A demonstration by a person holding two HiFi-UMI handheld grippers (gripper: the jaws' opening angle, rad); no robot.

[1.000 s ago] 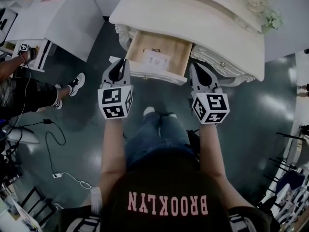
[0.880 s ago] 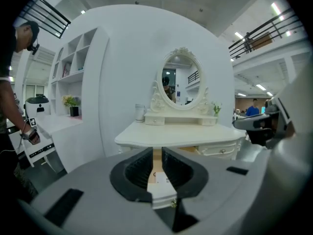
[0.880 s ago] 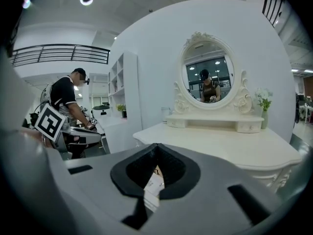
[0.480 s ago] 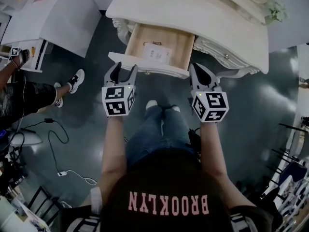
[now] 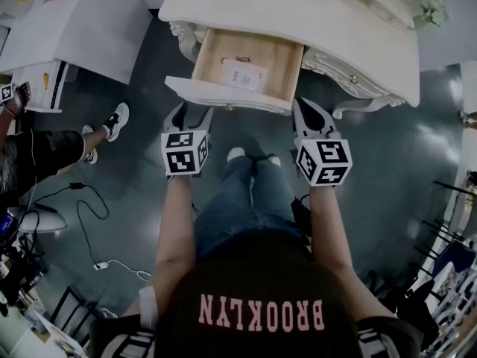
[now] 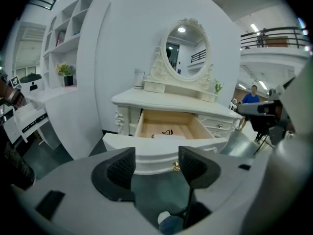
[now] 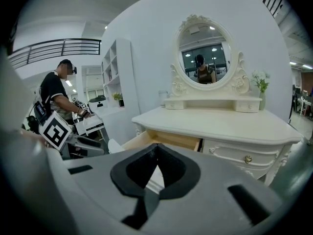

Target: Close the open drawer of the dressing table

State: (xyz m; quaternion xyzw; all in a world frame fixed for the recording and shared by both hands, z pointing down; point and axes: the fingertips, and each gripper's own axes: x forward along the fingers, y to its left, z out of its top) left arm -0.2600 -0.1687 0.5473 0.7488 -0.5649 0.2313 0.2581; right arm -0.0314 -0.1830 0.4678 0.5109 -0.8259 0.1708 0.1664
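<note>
The cream dressing table (image 5: 313,13) stands ahead with its wooden drawer (image 5: 279,58) pulled out; a white slip (image 5: 244,74) lies inside. My left gripper (image 5: 190,115) hangs just in front of and below the left part of the drawer front (image 5: 223,97). Its jaws have just been opening and stand open with nothing between them. In the left gripper view the left gripper (image 6: 155,163) frames the drawer front (image 6: 156,151) and its small gold knob (image 6: 175,167). My right gripper (image 5: 302,106) is shut and empty off the drawer's right corner; the right gripper (image 7: 155,150) points at the table (image 7: 220,124).
A person sits at the left (image 5: 45,148) beside a white desk (image 5: 97,28). Cables (image 5: 89,222) trail over the dark floor. The wearer's own shoes (image 5: 237,155) are under the drawer. An oval mirror (image 6: 183,45) tops the table. Another person (image 7: 56,97) stands left in the right gripper view.
The left jaws went from shut to open. Both grippers sank, from level with the drawer front to just below it. The right gripper stayed shut.
</note>
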